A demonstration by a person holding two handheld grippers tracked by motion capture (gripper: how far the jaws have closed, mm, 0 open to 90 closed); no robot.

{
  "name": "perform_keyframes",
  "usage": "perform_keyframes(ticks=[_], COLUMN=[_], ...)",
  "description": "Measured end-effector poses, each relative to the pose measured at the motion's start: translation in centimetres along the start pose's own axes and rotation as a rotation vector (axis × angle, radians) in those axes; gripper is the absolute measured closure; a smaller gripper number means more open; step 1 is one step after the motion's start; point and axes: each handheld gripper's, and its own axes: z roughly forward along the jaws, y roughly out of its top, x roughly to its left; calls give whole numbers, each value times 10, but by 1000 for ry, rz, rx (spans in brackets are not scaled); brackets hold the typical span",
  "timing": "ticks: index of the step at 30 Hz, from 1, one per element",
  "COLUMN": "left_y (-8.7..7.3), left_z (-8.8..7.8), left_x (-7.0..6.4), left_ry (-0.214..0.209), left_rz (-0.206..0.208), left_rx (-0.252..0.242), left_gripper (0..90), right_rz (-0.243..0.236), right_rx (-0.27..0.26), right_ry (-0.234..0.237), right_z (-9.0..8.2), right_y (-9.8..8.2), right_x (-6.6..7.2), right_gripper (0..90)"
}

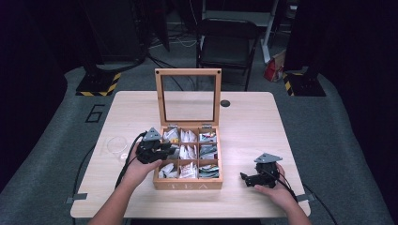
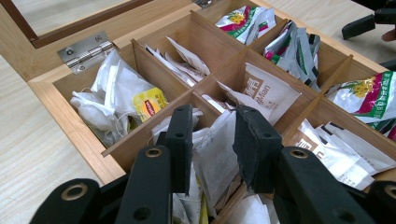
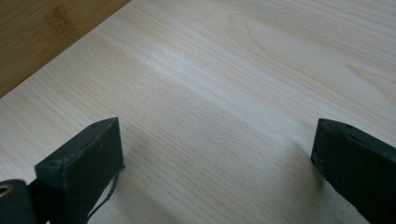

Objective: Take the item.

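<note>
A: What's in the open wooden tea box with nine compartments point(image 1: 187, 183)?

B: Tea bags and sachets throughout. In the left gripper view, the corner compartment by the metal hinge point(image 2: 85, 50) holds white paper tea bags, one with a yellow and red tag point(image 2: 148, 105). The next compartment along that row has flat white sachets point(image 2: 184, 58), and the far ones hold green, white and red printed packets point(image 2: 243, 18). The middle one has a white sachet with brown lettering point(image 2: 271, 91).

A: And the left gripper point(image 2: 212, 137)?

B: It reaches into the box's left side from above. Its black jaws stand on either side of a white paper tea bag point(image 2: 217, 156) in the middle compartment of the left column. The gap is narrow and the pads look to be at the bag's sides, but I cannot tell whether they press on it. In the high view the left hand point(image 1: 136, 169) rests at the box's left wall.

A: The right gripper point(image 3: 217, 154)?

B: Spread wide with nothing between the jaws, resting low over the pale wooden table point(image 3: 224, 70), right of the box and apart from it.

A: Anything else around?

B: The box's glass-paned lid point(image 1: 188, 97) stands upright behind the compartments. A clear round glass dish point(image 1: 115, 145) sits on the table left of the left hand, and a black folding chair point(image 1: 227, 44) stands beyond the table.
</note>
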Motion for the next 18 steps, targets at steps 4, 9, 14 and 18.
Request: perform_keyframes(ticks=[4,9,14,18], left_y=[0,-1,-2,-3], left_z=[1,-1,-4,-7], left_x=[-1,1,1,3], left_ry=[-9,-10,-23,-16], left_rz=[-7,9,5,-1], left_rx=[1,24,34,41], left_gripper=[712,792,837,850], right_rz=[1,0,1,0], right_rx=[0,0,0,0], right_ry=[0,0,0,0], right_z=[0,0,0,0], right_y=[0,0,0,0], right_x=[0,0,0,0], right_gripper=[15,15,15,15])
